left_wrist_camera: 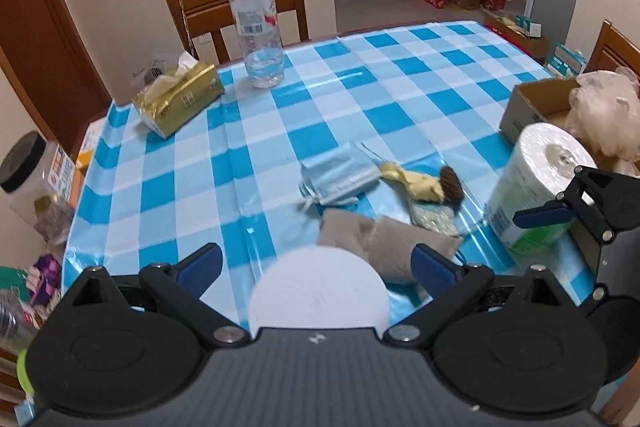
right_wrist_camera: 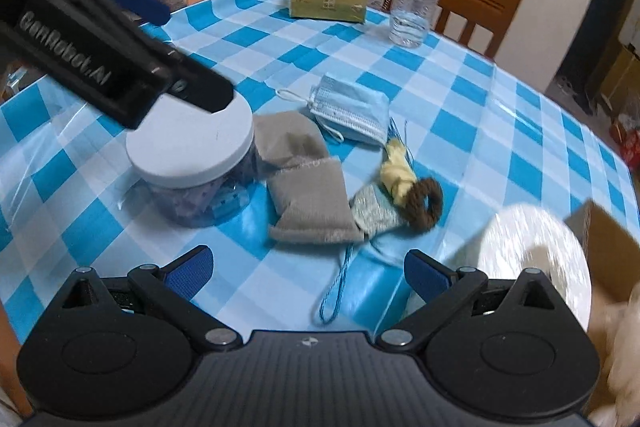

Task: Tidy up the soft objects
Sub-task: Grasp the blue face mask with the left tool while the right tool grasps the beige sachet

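On the blue checked tablecloth (left_wrist_camera: 280, 115) lie grey folded socks (left_wrist_camera: 384, 243) (right_wrist_camera: 308, 203), a blue face mask (left_wrist_camera: 340, 177) (right_wrist_camera: 352, 107), a yellow cloth with a brown hair tie (left_wrist_camera: 432, 185) (right_wrist_camera: 416, 191), and a silvery pouch (right_wrist_camera: 372, 213). A white paper roll (left_wrist_camera: 532, 179) (right_wrist_camera: 532, 251) stands by a cardboard box (left_wrist_camera: 532, 107) holding a cream fluffy puff (left_wrist_camera: 608, 111). My left gripper (left_wrist_camera: 316, 267) is open above a white-lidded jar (left_wrist_camera: 320, 291) (right_wrist_camera: 192, 155). My right gripper (right_wrist_camera: 308, 271) is open and empty, beside the roll.
A water bottle (left_wrist_camera: 258, 23) and a gold tissue pack (left_wrist_camera: 180, 99) stand at the far side. A black-lidded jar (left_wrist_camera: 28, 183) sits off the left edge. Wooden chairs (left_wrist_camera: 240, 3) surround the table.
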